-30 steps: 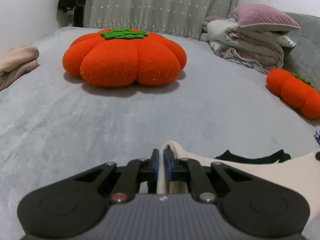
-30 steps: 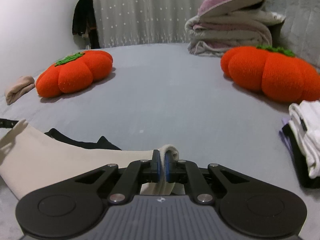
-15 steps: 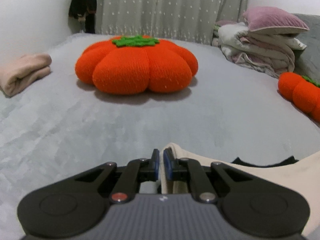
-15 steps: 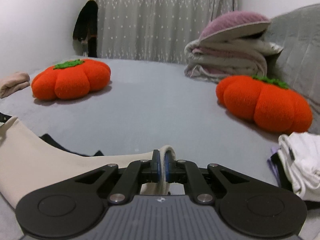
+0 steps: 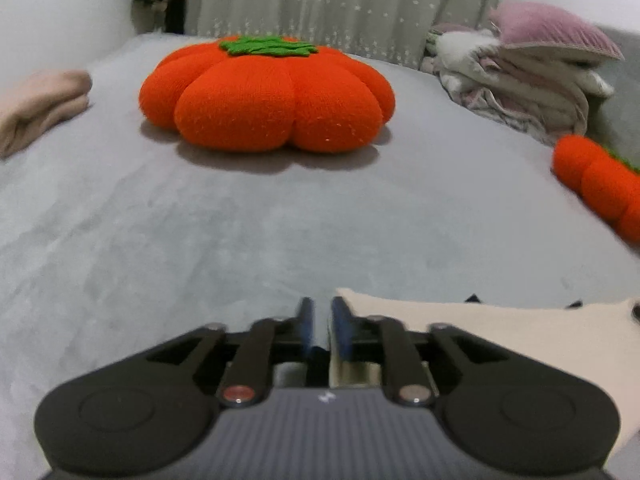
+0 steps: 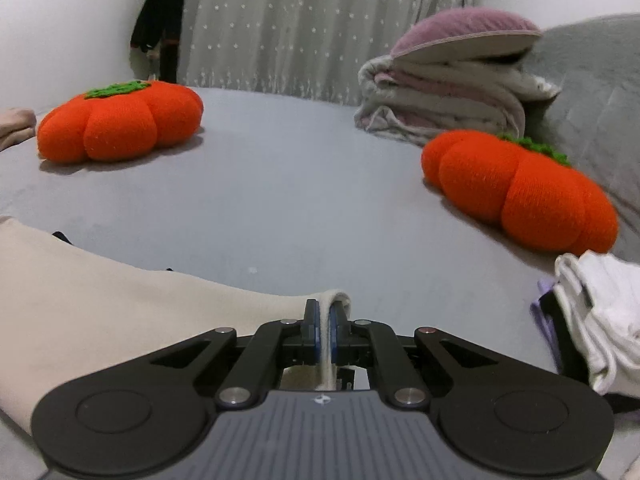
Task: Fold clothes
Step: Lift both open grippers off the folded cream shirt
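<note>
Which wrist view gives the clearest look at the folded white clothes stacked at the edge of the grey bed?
The right wrist view. There the folded white clothes lie in plain sight at the right edge, on something dark, near an orange pumpkin-shaped cushion. The left wrist view does not show them at all; its right edge holds only part of that cushion.

We find no words, numbers or brand names that we can read in either view. The only mark is a small white emblem on the ribbed dark grey housing of the left gripper and of the right gripper, too small for us to make out.
</note>
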